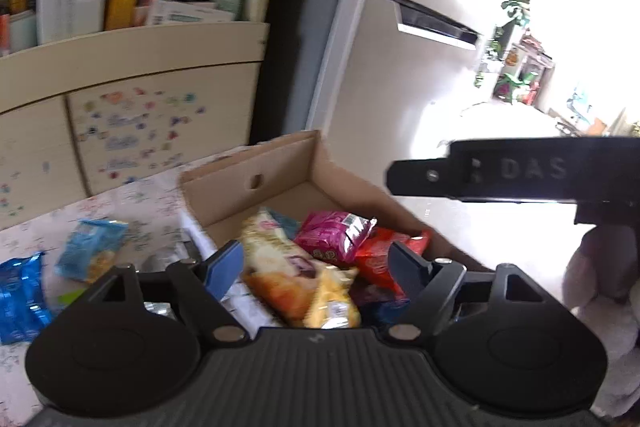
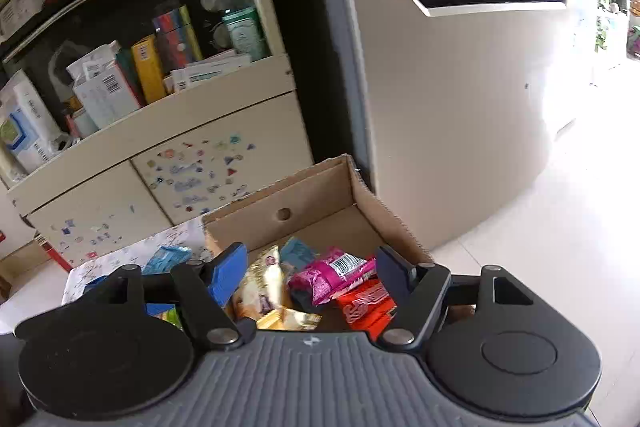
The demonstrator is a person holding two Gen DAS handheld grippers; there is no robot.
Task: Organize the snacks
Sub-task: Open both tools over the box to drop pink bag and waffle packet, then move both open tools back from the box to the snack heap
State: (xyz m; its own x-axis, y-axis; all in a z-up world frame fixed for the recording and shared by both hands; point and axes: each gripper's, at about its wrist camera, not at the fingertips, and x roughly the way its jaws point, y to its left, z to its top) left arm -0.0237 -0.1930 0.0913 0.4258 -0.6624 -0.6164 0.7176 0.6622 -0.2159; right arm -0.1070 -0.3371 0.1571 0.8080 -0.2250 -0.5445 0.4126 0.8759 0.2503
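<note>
Table-top blue packets (image 1: pixel 24 291), left view only.

I can't read the print on any packet in the cardboard box (image 1: pixel 280 163); the yellow packet (image 1: pixel 334 303) and red packet (image 2: pixel 366 303) run under the gripper bodies. The dark blue packet (image 1: pixel 20 295) is cut by the left wrist view's left edge. Cabinet stickers (image 1: pixel 140 131) are smeared, and the room at far right is blown out.

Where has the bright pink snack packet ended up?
The pink packet lies inside the cardboard box, on top of the pile, between the yellow-gold bag on its left and the red packet on its right.
</note>
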